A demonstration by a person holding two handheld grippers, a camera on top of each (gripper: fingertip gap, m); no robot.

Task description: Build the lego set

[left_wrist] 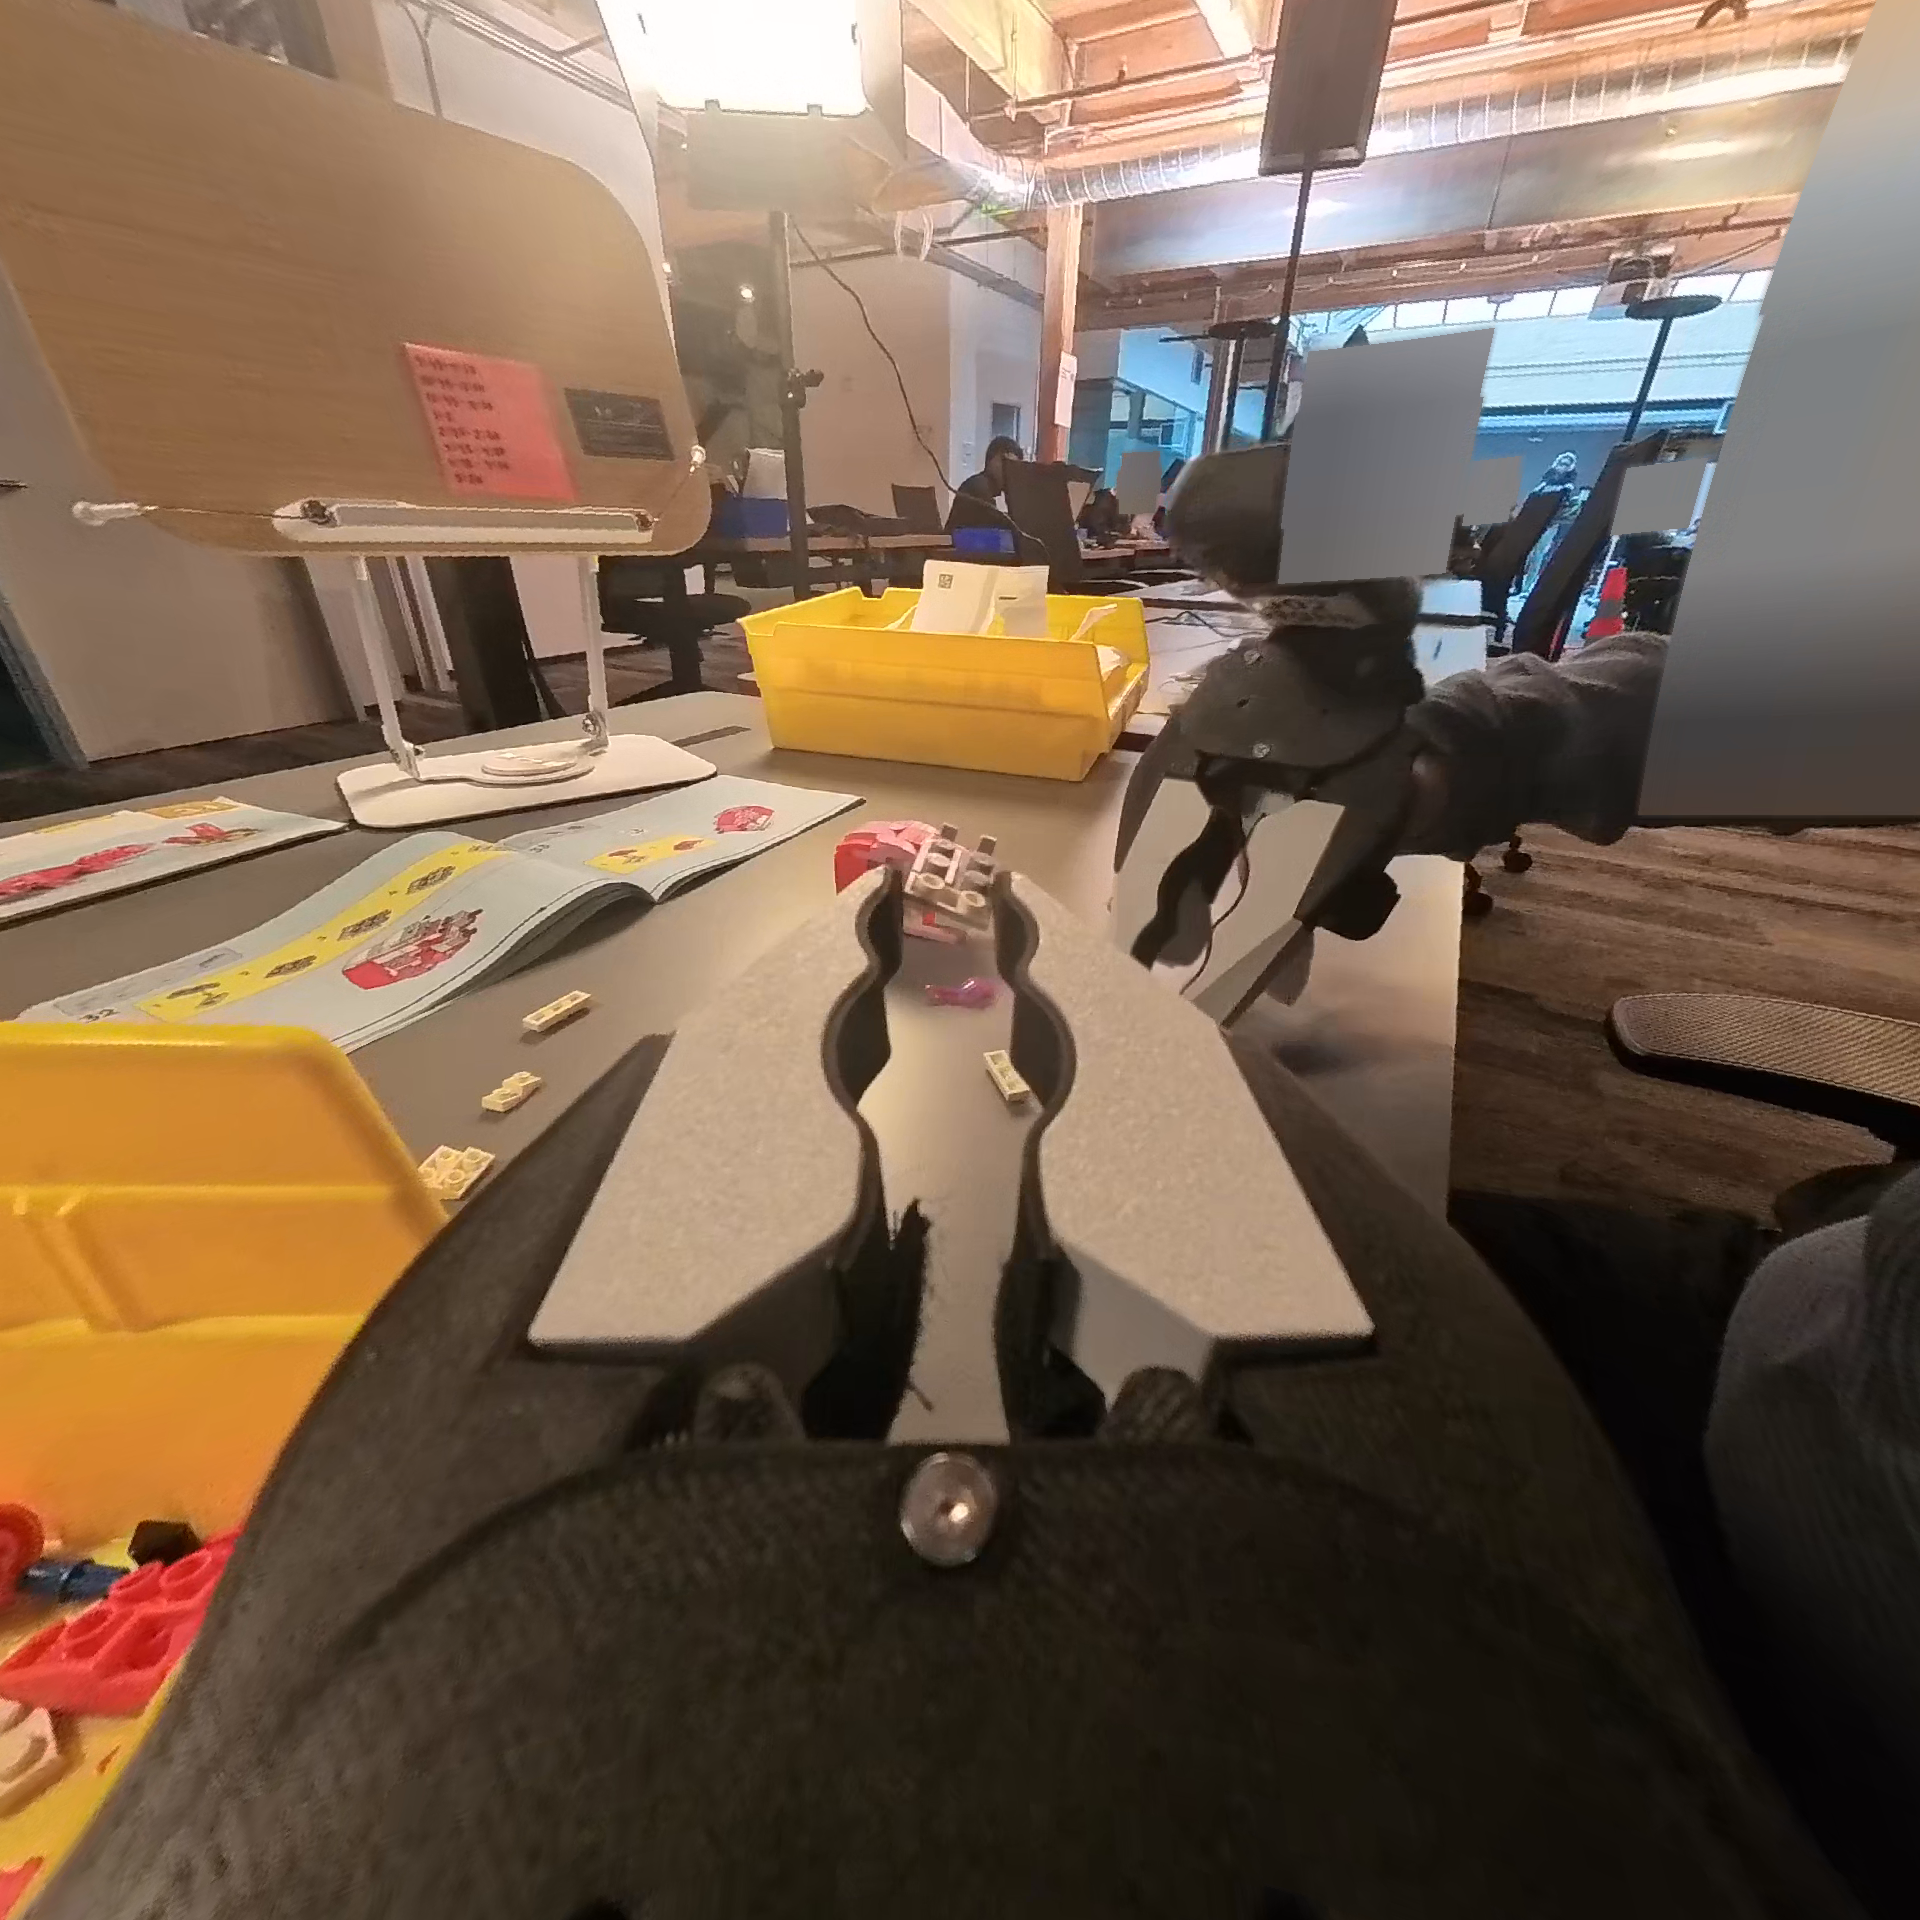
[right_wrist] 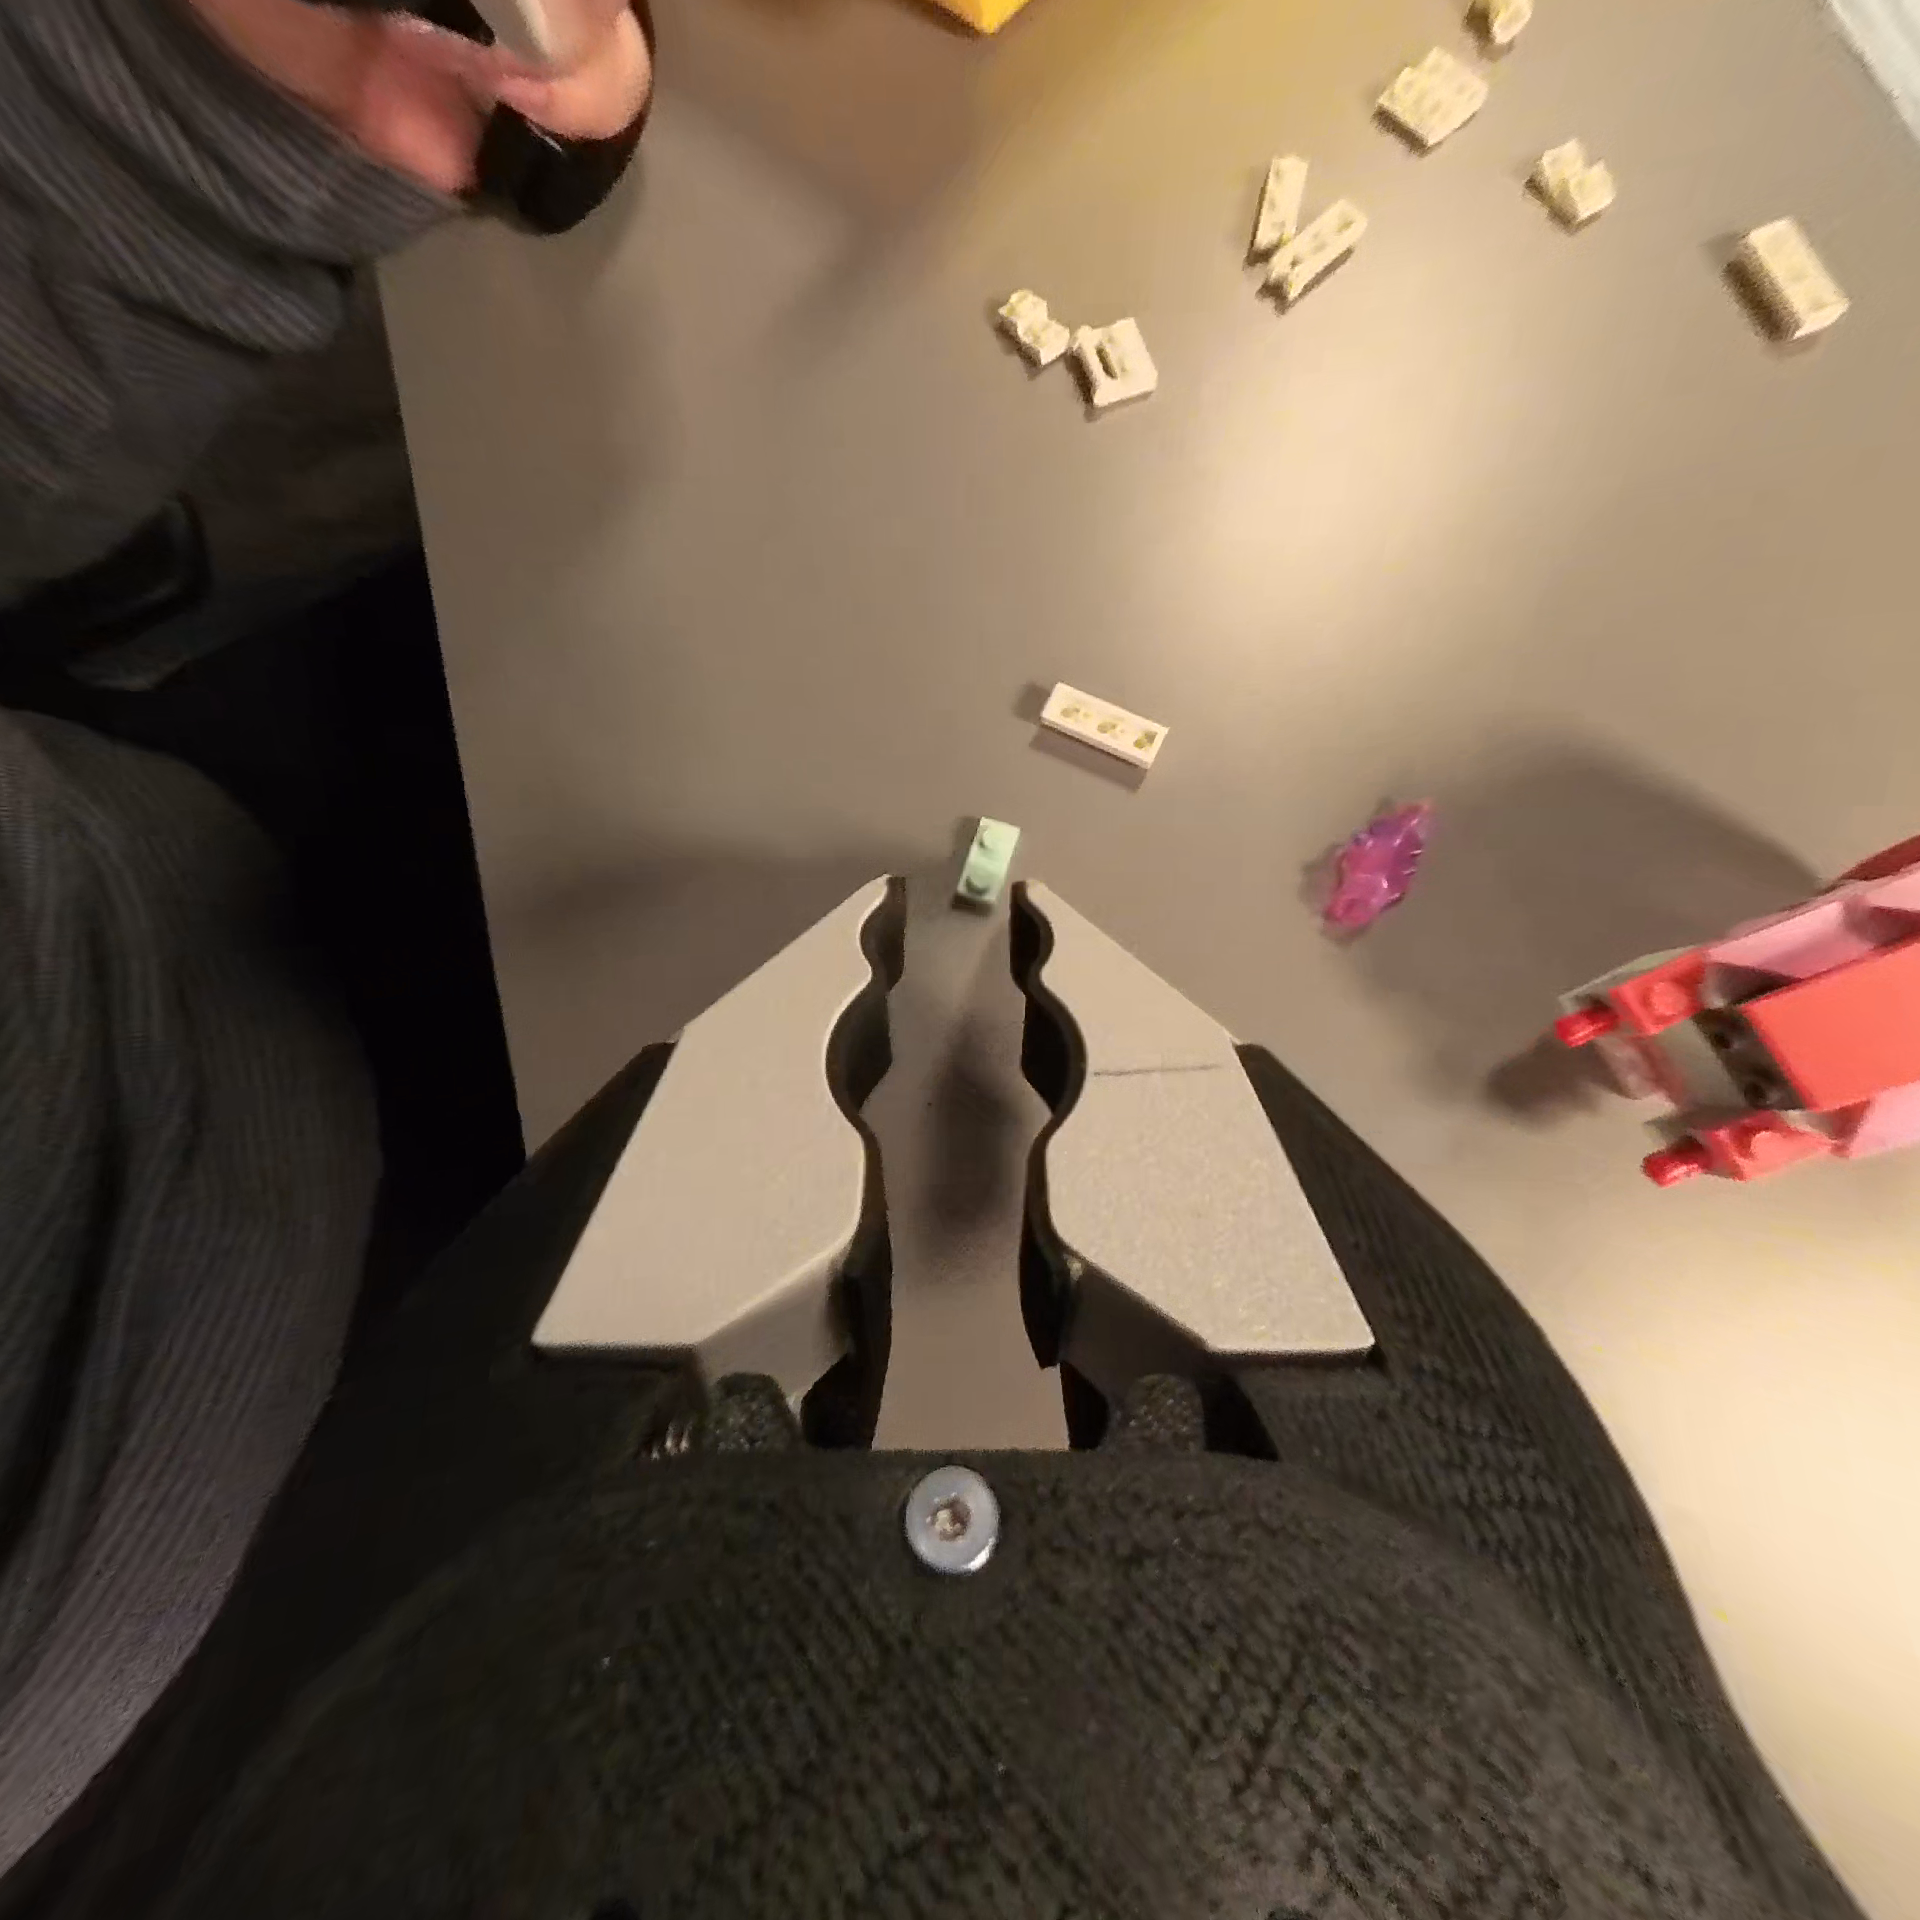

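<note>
My left gripper [left_wrist: 948, 888] is shut on a small brick model [left_wrist: 940, 871] of red, pink and grey pieces and holds it above the grey table [left_wrist: 727, 1018]. The model also shows at the right edge of the right wrist view [right_wrist: 1787, 1029], clear of the table with its shadow below it. My right gripper [right_wrist: 956, 894] is open, tips down near the table. A small mint green brick [right_wrist: 987, 862] lies on the table just ahead of its fingertips, and the pads do not press on it. The right gripper also shows in the left wrist view [left_wrist: 1205, 977].
A purple translucent piece [right_wrist: 1371, 862], a white flat plate [right_wrist: 1103, 720] and several cream bricks [right_wrist: 1309, 234] lie on the table. An open instruction booklet [left_wrist: 416, 914], two yellow bins [left_wrist: 935, 686] [left_wrist: 156, 1195] and a wooden stand [left_wrist: 312, 312] stand around. The table edge [right_wrist: 426, 540] runs beside a grey sleeve. Tip to tip, the grippers are about 15 cm apart.
</note>
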